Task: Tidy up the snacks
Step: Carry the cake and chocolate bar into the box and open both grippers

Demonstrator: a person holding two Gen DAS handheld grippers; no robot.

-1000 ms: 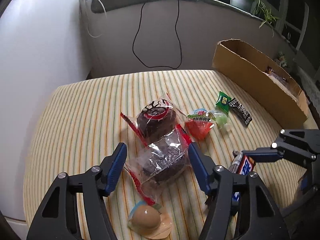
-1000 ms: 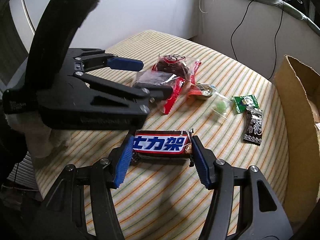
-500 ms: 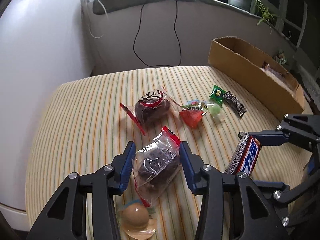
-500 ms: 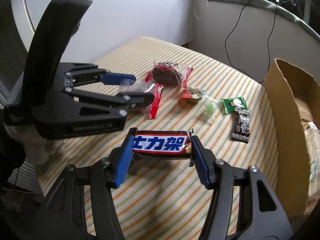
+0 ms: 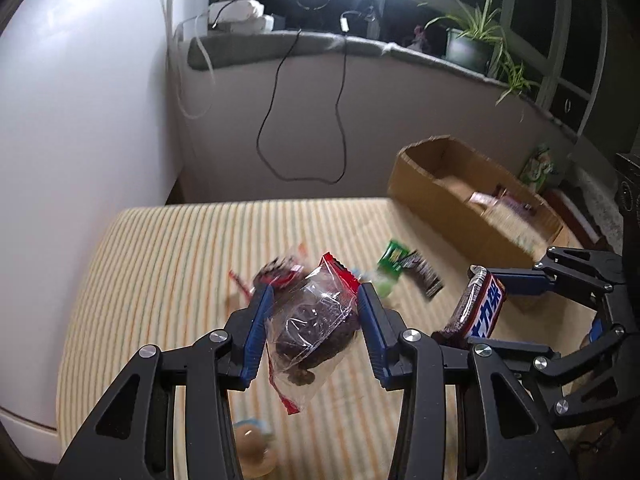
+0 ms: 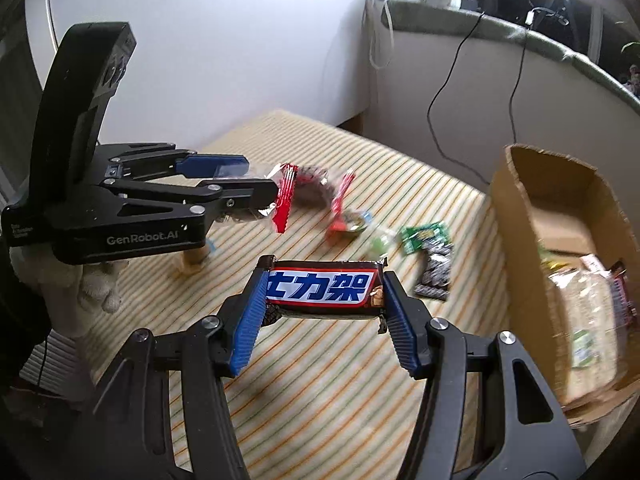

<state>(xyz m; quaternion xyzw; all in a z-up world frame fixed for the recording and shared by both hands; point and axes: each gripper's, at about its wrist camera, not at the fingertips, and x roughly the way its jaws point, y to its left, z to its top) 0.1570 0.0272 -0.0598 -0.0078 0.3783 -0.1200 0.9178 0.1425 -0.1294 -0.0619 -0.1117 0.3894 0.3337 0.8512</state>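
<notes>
Both loaded, carry step. Left gripper (image 5: 314, 322) pinches cake pack (image 5: 312, 330), right gripper (image 6: 325, 294) pinches bar (image 6: 322, 288) endwise, both off the mattress (image 5: 160, 264). Next: drop both in box (image 6: 560, 200) at right edge.

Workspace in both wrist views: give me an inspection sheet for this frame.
Surface: striped cloth.
Job's things: wrapped chocolate cake and candy bar, both lifted; cardboard box holds snacks.
Clutter: second cake, green packet, dark packet, jelly cup on the cloth.
Grippers: left hand-held gripper shut on cake; right hand-held gripper shut on bar.
Cables: black cable down the wall.
Surroundings: potted plant on the sill.
</notes>
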